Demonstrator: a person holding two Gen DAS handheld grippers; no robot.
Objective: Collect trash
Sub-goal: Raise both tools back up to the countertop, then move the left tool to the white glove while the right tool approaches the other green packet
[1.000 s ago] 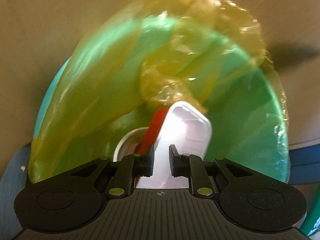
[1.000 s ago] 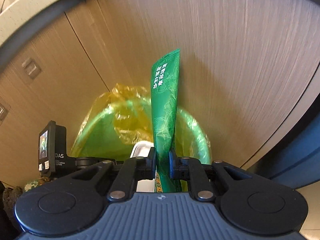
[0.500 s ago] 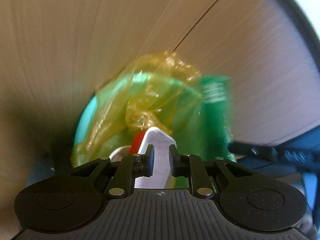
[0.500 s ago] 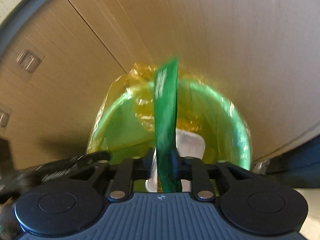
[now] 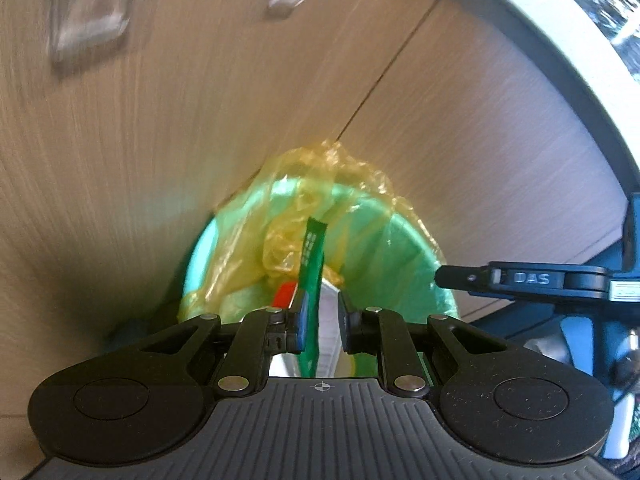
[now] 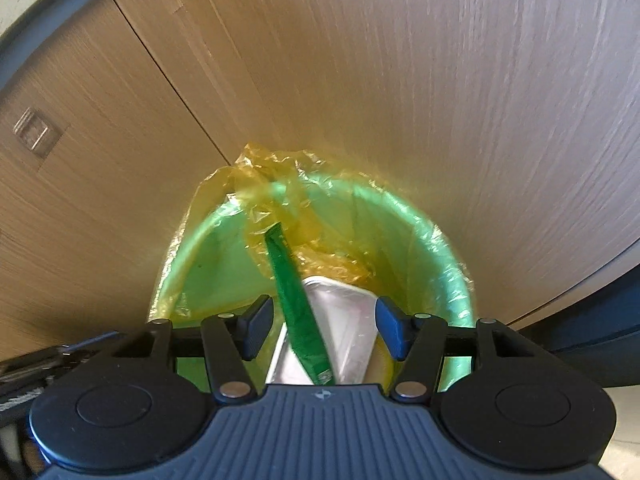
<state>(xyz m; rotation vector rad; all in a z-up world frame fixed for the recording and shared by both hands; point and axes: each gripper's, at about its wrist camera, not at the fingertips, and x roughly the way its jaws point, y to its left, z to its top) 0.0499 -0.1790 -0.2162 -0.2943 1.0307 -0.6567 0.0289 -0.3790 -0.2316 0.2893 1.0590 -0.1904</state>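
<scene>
Beyond left gripper: red scrap, unseen from right.

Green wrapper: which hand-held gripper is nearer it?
Right. The right hand-held gripper is opening directly over the green wrapper, pads off it. The left hand-held gripper sits farther back from the bin.

The bin looks like smooth green plastic, lined with a thin, crinkled, glossy yellow bag. At its 6 o'clock, a shiny green foil wrapper lies on a silvery metal-looking tray. Behind stands a matt wood-grain cabinet.
</scene>
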